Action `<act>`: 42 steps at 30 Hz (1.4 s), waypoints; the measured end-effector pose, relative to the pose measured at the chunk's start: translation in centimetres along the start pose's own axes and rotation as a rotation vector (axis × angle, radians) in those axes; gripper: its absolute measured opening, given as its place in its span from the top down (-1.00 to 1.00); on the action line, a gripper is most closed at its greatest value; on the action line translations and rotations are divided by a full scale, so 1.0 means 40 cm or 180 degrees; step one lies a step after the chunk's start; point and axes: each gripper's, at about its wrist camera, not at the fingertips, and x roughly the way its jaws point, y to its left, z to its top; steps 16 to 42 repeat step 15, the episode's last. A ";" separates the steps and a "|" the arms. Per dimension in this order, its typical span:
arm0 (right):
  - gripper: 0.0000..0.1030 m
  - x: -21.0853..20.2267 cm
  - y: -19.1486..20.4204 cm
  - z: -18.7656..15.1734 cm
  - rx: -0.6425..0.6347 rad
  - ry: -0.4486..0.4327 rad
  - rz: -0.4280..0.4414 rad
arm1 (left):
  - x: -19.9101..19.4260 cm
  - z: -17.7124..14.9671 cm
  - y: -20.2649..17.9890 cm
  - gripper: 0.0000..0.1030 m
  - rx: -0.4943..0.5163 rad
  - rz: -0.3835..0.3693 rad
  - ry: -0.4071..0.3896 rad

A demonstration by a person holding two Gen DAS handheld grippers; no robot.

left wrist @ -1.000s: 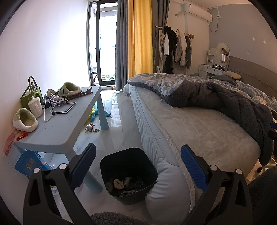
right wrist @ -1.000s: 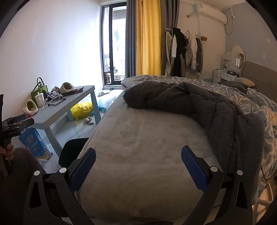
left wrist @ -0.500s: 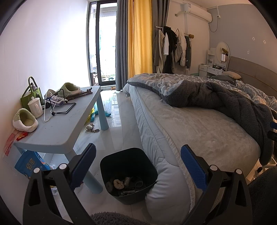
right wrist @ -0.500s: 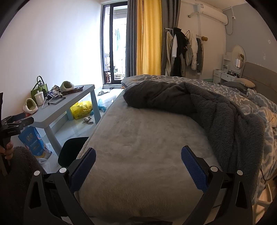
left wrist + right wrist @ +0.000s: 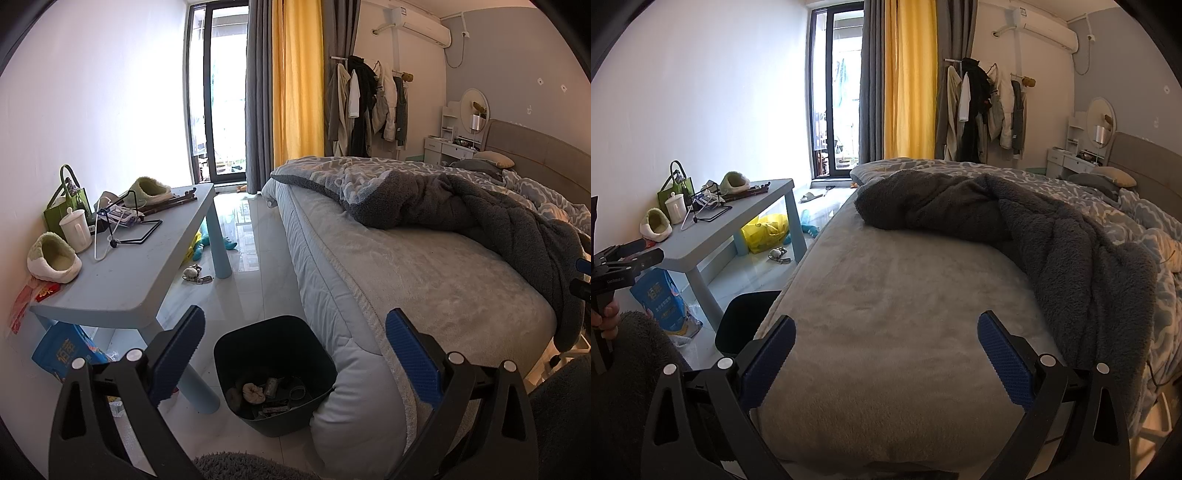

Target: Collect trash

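Note:
A black trash bin (image 5: 275, 373) stands on the floor between the blue table and the bed corner, with several scraps in its bottom. My left gripper (image 5: 293, 345) hangs open above and just in front of it, holding nothing. In the right wrist view only part of the bin (image 5: 746, 321) shows past the mattress edge. My right gripper (image 5: 886, 350) is open over the grey mattress (image 5: 905, 295), empty. A yellow plastic bag (image 5: 766, 230) lies under the table, and a small keyring-like item (image 5: 194, 275) lies on the floor.
The blue table (image 5: 122, 280) carries slippers, a white cup, a green bag and a wire stand. A blue packet (image 5: 62, 352) leans under it. A dark blanket (image 5: 1034, 236) is bunched on the bed. A hand (image 5: 607, 317) holds the left gripper at the left edge.
The right wrist view has shifted slightly, showing a little more of the floor and table at left. The left view is unchanged. Both grippers stay open.

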 end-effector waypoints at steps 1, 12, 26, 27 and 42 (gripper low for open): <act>-0.94 0.000 0.000 0.000 0.0000 0.0001 0.0000 | 0.000 0.000 0.000 -0.94 0.0001 0.0000 0.0000; -0.94 0.001 -0.004 0.003 -0.0006 0.0003 0.0003 | 0.007 -0.003 0.003 -0.94 -0.0007 0.0022 0.0043; -0.94 0.000 -0.004 0.004 -0.0009 0.0003 0.0002 | 0.009 -0.004 0.008 -0.94 0.0000 0.0032 0.0052; -0.94 0.000 -0.004 0.004 -0.0009 0.0003 0.0002 | 0.009 -0.004 0.008 -0.94 0.0000 0.0032 0.0052; -0.94 0.000 -0.004 0.004 -0.0009 0.0003 0.0002 | 0.009 -0.004 0.008 -0.94 0.0000 0.0032 0.0052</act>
